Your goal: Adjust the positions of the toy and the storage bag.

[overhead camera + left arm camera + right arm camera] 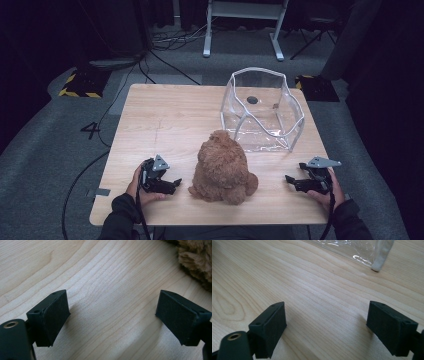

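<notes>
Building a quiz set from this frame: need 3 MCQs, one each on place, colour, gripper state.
1. Where is the plush toy?
A. between the two grippers
B. inside the clear bin
C. on the floor

2. What colour is the plush toy?
A. white
B. brown
C. blue

3. How do the left gripper's jaws stand?
A. shut on the toy
B. shut, empty
C. open, empty

Key: 1 A, it sits on the table between the left and right gripper, nearer than the clear bin; 2 B, brown fur; 3 C, bare wood between its jaws.
</notes>
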The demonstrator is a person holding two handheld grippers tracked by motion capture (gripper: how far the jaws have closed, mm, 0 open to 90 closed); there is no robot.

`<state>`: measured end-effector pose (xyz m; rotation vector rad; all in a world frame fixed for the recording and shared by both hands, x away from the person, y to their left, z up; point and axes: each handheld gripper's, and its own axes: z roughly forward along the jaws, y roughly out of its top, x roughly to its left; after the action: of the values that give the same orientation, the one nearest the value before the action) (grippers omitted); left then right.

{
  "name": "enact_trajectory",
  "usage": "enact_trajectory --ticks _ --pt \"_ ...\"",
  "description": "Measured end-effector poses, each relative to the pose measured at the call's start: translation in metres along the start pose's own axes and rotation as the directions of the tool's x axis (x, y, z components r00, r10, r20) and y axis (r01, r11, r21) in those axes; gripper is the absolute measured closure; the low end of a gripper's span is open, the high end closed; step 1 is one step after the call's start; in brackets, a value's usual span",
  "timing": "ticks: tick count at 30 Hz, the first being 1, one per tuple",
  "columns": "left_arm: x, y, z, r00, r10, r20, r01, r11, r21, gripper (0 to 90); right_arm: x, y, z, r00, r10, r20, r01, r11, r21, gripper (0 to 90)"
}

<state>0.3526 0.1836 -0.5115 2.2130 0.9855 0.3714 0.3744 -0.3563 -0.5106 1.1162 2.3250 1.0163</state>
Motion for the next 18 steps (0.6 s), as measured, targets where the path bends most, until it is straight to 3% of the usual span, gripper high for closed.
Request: enact_trajectory --ticks 9,15,18 --pt "-0.002 0.000 -0.006 0.9999 -0.012 0.007 0.012 0.9998 0.014 16.7 0.000 0.000 0.000 1.0000 0.000 -0.001 0.000 1.000 0.000 15.8" --pt "-0.003 0.002 -0.026 0.9993 -0.030 -0.021 0.029 0.9979 -0.058 17.6 0.000 0.000 0.000 1.0000 -0.002 -0.002 0.002 1.000 0.000 15.6" --pt "-0.008 0.005 -0.039 0.9997 -0.007 -0.024 0.005 0.9957 -0.093 17.4 0.000 0.000 0.000 1.0000 -0.001 -0.002 0.001 1.000 0.000 15.6"
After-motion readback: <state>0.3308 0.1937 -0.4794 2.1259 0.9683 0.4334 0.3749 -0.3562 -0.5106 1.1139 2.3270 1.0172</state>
